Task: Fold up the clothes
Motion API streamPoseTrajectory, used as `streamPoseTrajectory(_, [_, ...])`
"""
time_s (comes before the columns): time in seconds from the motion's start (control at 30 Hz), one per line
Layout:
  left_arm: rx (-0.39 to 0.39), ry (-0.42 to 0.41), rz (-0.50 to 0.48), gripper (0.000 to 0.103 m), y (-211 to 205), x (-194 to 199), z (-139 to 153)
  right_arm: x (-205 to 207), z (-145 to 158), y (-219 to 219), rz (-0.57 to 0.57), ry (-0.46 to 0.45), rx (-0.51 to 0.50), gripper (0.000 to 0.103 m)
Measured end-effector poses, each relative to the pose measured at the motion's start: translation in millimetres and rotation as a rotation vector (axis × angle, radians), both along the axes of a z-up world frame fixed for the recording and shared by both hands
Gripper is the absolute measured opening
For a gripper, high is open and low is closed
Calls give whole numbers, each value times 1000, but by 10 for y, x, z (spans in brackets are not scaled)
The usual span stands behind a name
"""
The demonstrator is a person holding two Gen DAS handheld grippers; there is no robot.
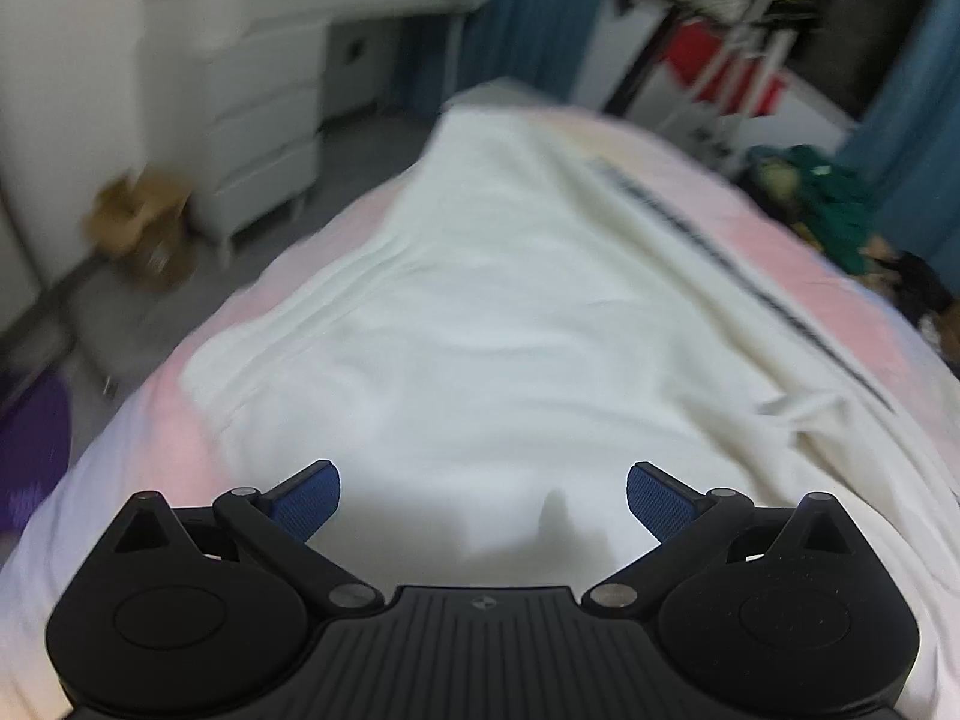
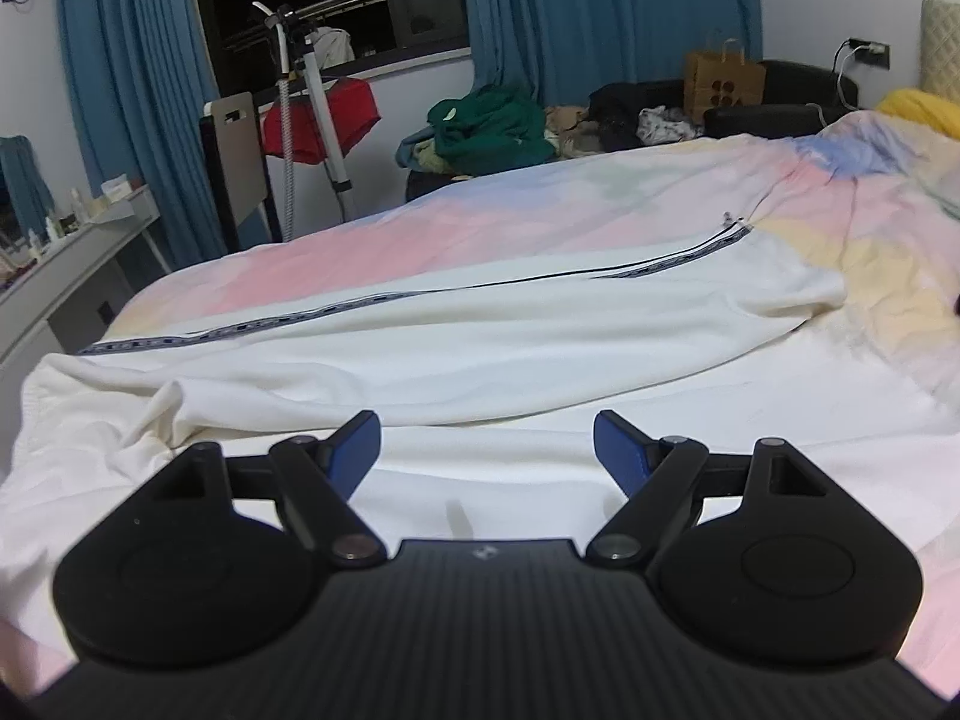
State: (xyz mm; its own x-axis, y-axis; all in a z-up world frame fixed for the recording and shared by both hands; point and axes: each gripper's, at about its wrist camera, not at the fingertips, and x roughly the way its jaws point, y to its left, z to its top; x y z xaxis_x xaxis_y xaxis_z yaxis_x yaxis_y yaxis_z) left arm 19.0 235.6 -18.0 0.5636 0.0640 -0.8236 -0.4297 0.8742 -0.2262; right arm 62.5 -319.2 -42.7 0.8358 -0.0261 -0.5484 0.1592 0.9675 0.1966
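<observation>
1. Plainly, in the left wrist view the left gripper [image 1: 483, 501] hangs over white trousers [image 1: 480, 312] spread on the bed [image 1: 798, 240]. Its jaws stand wide apart with nothing between the blue pads [image 1: 309, 501]. The picture is blurred, so I cannot tell whether the tips touch the cloth.

2. From this side the trousers run straight away from the gripper, long axis in line with its fingers, the dark side stripe [image 1: 732, 276] along the right edge. The near end of the cloth lies directly under and ahead of the jaws.

3. In the right wrist view the right gripper [image 2: 487, 450] is likewise spread wide and holds nothing. It hovers over white cloth near the bed's edge.

4. Here the trousers [image 2: 480, 330] lie crosswise, long axis left to right, stripe [image 2: 360, 303] on the far side. The near hem is just ahead of the fingertips; a rumpled end [image 2: 156, 402] sits to the left.

5. My judgement: no fold has started. The left gripper looks nearer to one end of the garment, the right to its long side.
</observation>
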Motion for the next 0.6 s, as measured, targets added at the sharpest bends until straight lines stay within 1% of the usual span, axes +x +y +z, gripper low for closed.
streamPoseTrajectory(0.07, [-99, 82, 54, 103, 248, 23, -82, 7, -4, 0, 6, 2, 6, 80])
streamPoseTrajectory(0.1, [-159, 110, 81, 102, 374, 15, -120, 8, -6, -3, 9, 3, 11, 80])
streamPoseTrajectory(0.17, [-248, 140, 141, 102, 585, -35, -179, 11, -12, -16, 11, 6, 23, 80])
streamPoseTrajectory(0.2, [-282, 151, 170, 102, 678, -59, -206, 13, -15, -22, 12, 7, 29, 80])
streamPoseTrajectory(0.23, [-295, 157, 197, 102, 749, -79, -227, 20, -16, -27, 12, 9, 32, 80])
streamPoseTrajectory(0.27, [-317, 159, 218, 102, 810, -93, -254, 26, -18, -32, 13, 11, 35, 80])
streamPoseTrajectory(0.33, [-385, 154, 235, 102, 897, -93, -323, 37, -21, -43, 13, 14, 41, 80])
streamPoseTrajectory(0.37, [-402, 152, 233, 102, 921, -78, -356, 37, -24, -47, 10, 15, 44, 80])
streamPoseTrajectory(0.43, [-414, 149, 230, 102, 948, -52, -409, 30, -25, -84, -8, 13, 60, 80])
streamPoseTrajectory(0.5, [-437, 128, 231, 102, 944, -59, -432, -9, -18, -202, -53, -3, 111, 80])
streamPoseTrajectory(0.6, [-488, 75, 224, 101, 960, -91, -405, -142, -20, -517, -168, -42, 245, 80])
